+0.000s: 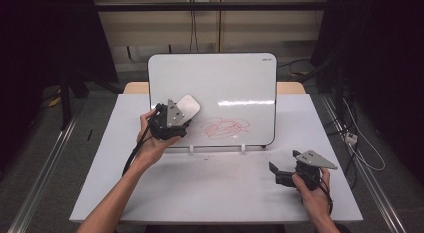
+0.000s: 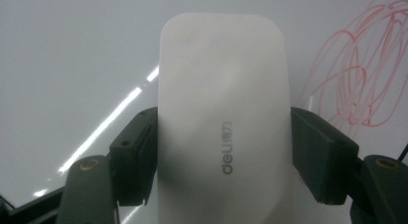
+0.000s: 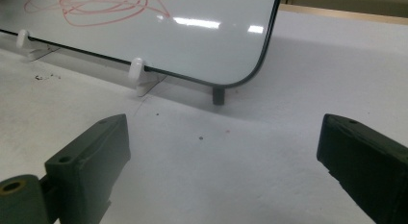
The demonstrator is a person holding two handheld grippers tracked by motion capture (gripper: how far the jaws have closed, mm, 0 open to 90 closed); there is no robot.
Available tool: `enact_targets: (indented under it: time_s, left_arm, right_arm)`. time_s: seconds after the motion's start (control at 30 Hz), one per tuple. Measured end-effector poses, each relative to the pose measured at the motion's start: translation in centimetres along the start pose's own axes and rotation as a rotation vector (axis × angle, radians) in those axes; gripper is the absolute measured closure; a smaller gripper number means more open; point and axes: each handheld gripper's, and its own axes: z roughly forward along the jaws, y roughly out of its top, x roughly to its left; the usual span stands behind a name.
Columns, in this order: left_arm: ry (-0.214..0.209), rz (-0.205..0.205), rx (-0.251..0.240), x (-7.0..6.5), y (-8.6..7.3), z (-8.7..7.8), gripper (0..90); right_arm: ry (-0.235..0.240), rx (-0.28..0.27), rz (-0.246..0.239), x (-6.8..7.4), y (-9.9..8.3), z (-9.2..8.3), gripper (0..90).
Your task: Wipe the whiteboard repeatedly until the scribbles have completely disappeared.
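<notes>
Hiding whiteboard (image 2: 72,51) patch: eraser (image 2: 223,113), left gripper (image 2: 223,156).

The right hand-held gripper (image 3: 221,171) holds its jaws wide apart over bare white desk (image 3: 231,156). Beyond them the whiteboard (image 3: 202,46) stands on white clips (image 3: 137,70), red scribble (image 3: 101,5) near its lower edge.

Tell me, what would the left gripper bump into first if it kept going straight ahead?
Probably the whiteboard. The left gripper holds a white eraser pointing at the board's face, just left of the red scribble, so the eraser's front end would touch first.
</notes>
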Motion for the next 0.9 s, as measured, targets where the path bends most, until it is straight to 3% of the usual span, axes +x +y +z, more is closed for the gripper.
enact_targets:
  time_s: [0.03,0.07,0.33,0.7,0.9]
  left_arm:
    - [0.0,0.0,0.0,0.0,0.0,0.0,31.2]
    - [0.026,0.031,0.001,-0.3,-0.2,0.4,31.1]
    - [0.072,0.074,-0.026,-1.1,-0.6,0.4,31.0]
    - [0.085,0.065,-0.065,-1.4,-1.1,0.5,31.1]
    - [0.071,0.103,-0.044,-2.5,-1.0,0.7,31.1]
  right_arm:
    - [0.0,0.0,0.0,0.0,0.0,0.0,4.4]
    - [0.0,0.0,0.0,0.0,0.0,0.0,4.4]
    - [0.001,0.0,-0.005,0.0,0.0,0.1,4.4]
    - [0.003,0.001,-0.005,0.1,0.0,0.1,4.4]
    - [0.007,0.005,-0.007,0.1,0.0,0.1,4.4]
